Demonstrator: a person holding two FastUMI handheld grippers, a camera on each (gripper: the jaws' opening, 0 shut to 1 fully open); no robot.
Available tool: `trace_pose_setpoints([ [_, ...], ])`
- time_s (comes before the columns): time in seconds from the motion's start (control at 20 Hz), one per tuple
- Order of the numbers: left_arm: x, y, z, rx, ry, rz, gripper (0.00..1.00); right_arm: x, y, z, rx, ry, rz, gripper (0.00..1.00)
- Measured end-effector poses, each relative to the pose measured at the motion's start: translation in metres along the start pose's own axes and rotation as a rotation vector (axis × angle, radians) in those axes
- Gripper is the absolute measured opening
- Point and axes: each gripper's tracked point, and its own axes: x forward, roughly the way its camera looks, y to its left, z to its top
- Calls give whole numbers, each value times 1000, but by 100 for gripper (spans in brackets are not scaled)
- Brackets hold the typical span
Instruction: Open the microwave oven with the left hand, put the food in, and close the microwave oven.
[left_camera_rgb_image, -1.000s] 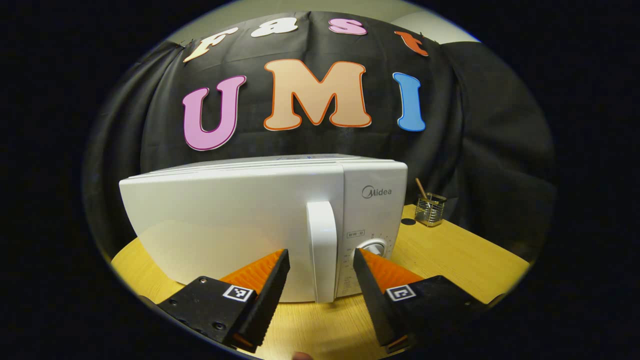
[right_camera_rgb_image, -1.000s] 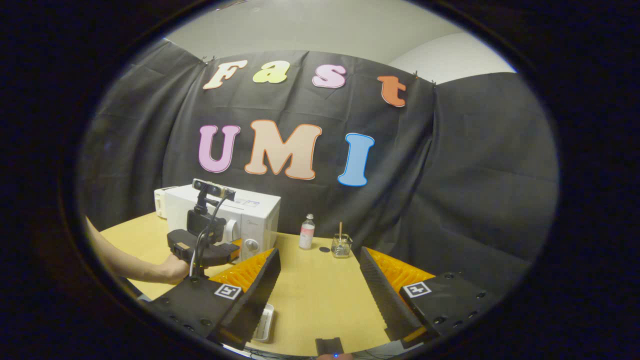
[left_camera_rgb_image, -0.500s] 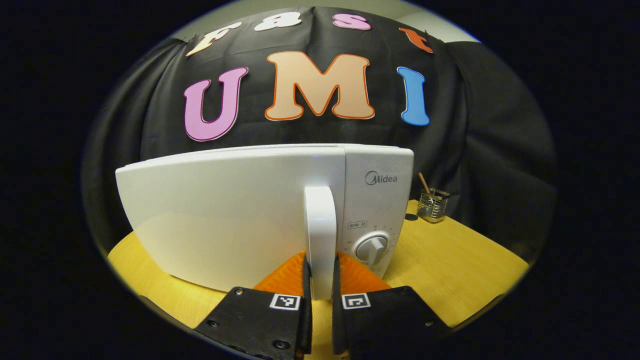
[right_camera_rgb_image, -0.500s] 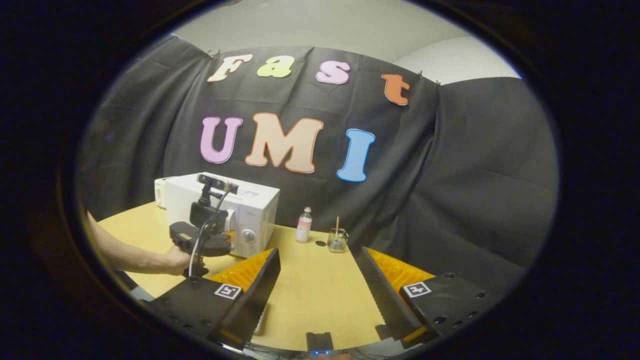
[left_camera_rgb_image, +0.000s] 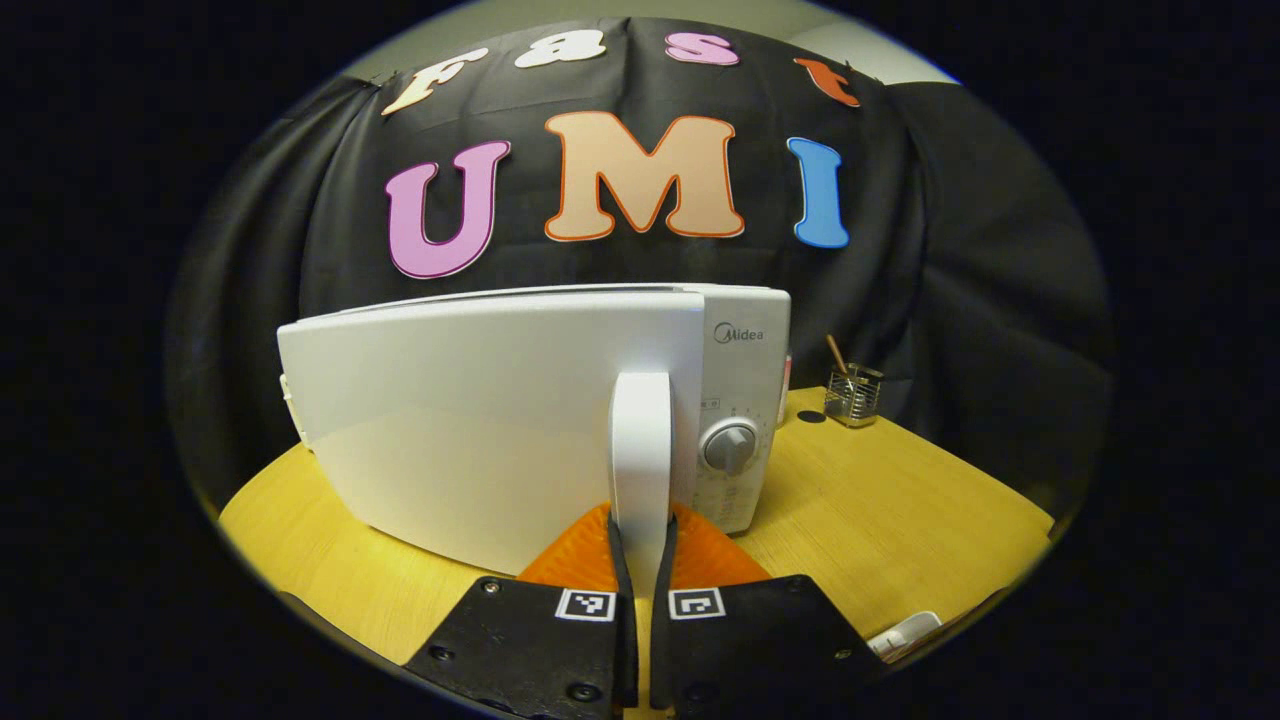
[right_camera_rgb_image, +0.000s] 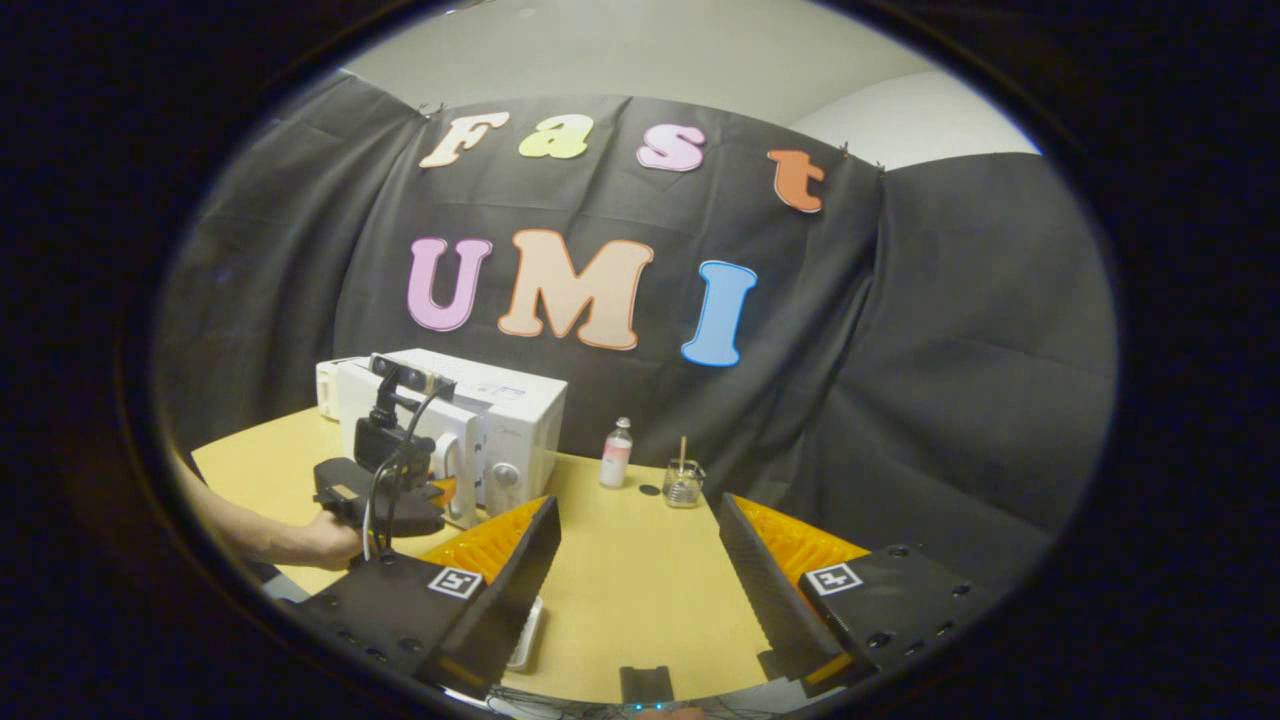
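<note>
Door (left_camera_rgb_image: 480, 420) barely ajar: my left claw (left_camera_rgb_image: 640, 560) pinches its handle (left_camera_rgb_image: 641, 450); right claw (right_camera_rgb_image: 640, 560) gapes empty; loading, closing remain.

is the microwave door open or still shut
Partly open. The door has swung off the microwave body, its handle clamped in the left hand-held gripper; the right gripper view shows it ajar.

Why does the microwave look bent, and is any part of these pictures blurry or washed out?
Left gripper view: the fisheye lens bows the microwave door into a curve; its handle, clamped by the left gripper, is sharp, with soft sheen low on the door. Right gripper view: evenly lit, straight table edges curve, and the small bottle stays fairly crisp.
</note>
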Motion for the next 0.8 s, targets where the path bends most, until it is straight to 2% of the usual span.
trace_pose_setpoints([
  [0.05, -10, 2, -4, -14, 22, -10, 5, 0, 11, 3, 17, -7, 34, 100],
  [0.2, -36, 8, -11, 3, 44, -36, 5, 3, 46, -5, 56, 27, 162, 98],
  [0.35, -68, 23, -19, 7, 64, -37, 5, 5, 64, -13, 86, 56, 196, 98],
  [0.5, -99, 41, -28, -3, 93, -23, 5, 6, 84, -37, 109, 120, 221, 97],
  [0.55, -109, 47, -31, -4, 99, -16, 5, 4, 93, -45, 110, 143, 245, 100],
  [0.6, -117, 54, -33, 1, 102, -11, 5, 3, 102, -51, 110, 162, 256, 98],
  [0.7, -131, 65, -37, 15, 110, -8, 5, 6, 107, -65, 104, 190, 256, 97],
  [0.75, -136, 69, -37, 21, 110, -14, 5, 6, 113, -77, 102, 213, 253, 100],
  [0.8, -141, 74, -40, 25, 117, -17, 6, 7, 115, -93, 91, 256, 244, 97],
])
